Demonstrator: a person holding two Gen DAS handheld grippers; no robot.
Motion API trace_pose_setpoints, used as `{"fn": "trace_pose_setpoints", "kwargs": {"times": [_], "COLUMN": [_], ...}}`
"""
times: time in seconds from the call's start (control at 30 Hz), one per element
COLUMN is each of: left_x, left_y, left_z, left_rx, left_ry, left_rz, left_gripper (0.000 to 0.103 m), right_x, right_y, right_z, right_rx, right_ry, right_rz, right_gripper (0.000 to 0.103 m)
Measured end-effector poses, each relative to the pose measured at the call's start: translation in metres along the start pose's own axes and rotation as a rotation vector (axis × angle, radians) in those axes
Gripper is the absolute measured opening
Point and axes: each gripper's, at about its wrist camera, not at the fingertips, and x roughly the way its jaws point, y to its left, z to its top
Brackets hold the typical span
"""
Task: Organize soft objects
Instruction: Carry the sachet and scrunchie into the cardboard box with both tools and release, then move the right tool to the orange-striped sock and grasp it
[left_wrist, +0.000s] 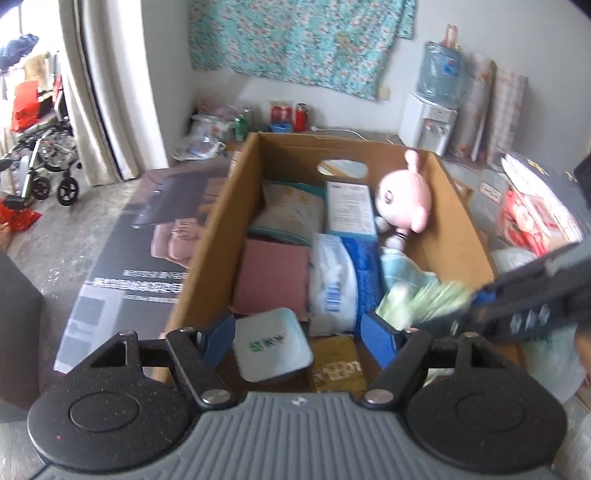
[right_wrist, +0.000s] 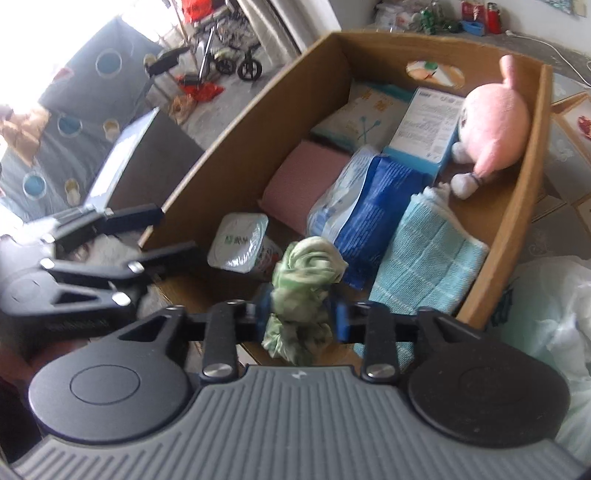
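A cardboard box (left_wrist: 218, 221) (right_wrist: 236, 147) holds a pink plush rabbit (left_wrist: 404, 195) (right_wrist: 487, 118), a folded teal towel (right_wrist: 424, 258), a blue-and-white soft pack (left_wrist: 343, 280) (right_wrist: 365, 206), a pink pad (left_wrist: 271, 280) and a white wipes pack (left_wrist: 271, 345) (right_wrist: 240, 242). My right gripper (right_wrist: 301, 314) is shut on a crumpled green cloth (right_wrist: 303, 291) over the box's near end; the cloth shows blurred in the left wrist view (left_wrist: 421, 302). My left gripper (left_wrist: 299, 336) is open and empty above the wipes pack.
A printed poster (left_wrist: 147, 266) lies on the floor left of the box. A water dispenser (left_wrist: 428, 118), bottles and a folded wheelchair (left_wrist: 40, 166) stand along the far wall. White bags (right_wrist: 554, 332) lie right of the box. A dark patterned sofa (right_wrist: 74, 122) sits beyond.
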Motion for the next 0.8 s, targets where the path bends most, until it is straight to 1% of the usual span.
{"fn": "trace_pose_setpoints", "kwargs": {"times": [0.03, 0.13, 0.23, 0.33, 0.43, 0.57, 0.63, 0.7, 0.73, 0.8], "left_x": [0.000, 0.002, 0.002, 0.002, 0.001, -0.003, -0.005, -0.006, -0.007, -0.009], "left_y": [0.002, 0.005, 0.006, 0.007, 0.010, 0.017, 0.020, 0.022, 0.023, 0.025], "left_z": [0.001, 0.001, 0.000, -0.002, -0.002, -0.003, -0.003, -0.004, -0.005, -0.005], "left_rx": [-0.006, -0.023, -0.035, -0.040, -0.062, -0.092, -0.101, -0.112, -0.116, -0.123], "left_ry": [0.000, 0.004, 0.002, -0.004, -0.013, -0.023, -0.026, -0.028, -0.028, -0.030], "left_rz": [0.009, 0.009, 0.001, -0.002, -0.004, 0.002, 0.007, 0.007, 0.007, 0.008], "left_gripper": [0.076, 0.076, 0.076, 0.076, 0.076, 0.076, 0.076, 0.076, 0.076, 0.076], "right_x": [0.005, 0.016, 0.018, 0.022, 0.033, 0.055, 0.062, 0.066, 0.064, 0.056], "right_y": [0.003, 0.011, 0.009, 0.007, 0.006, 0.000, -0.003, -0.005, -0.004, -0.003], "right_z": [0.000, -0.002, -0.002, 0.001, 0.004, 0.008, 0.008, 0.007, 0.006, 0.005], "right_rx": [-0.019, -0.094, -0.091, -0.097, -0.097, -0.049, -0.015, 0.023, 0.031, 0.027], "right_ry": [0.004, -0.004, -0.001, 0.010, 0.053, 0.138, 0.160, 0.167, 0.161, 0.120], "right_rz": [-0.027, -0.093, -0.081, -0.101, -0.109, -0.087, -0.053, 0.018, 0.038, 0.065], "right_gripper": [0.052, 0.052, 0.052, 0.052, 0.051, 0.050, 0.051, 0.050, 0.051, 0.051]}}
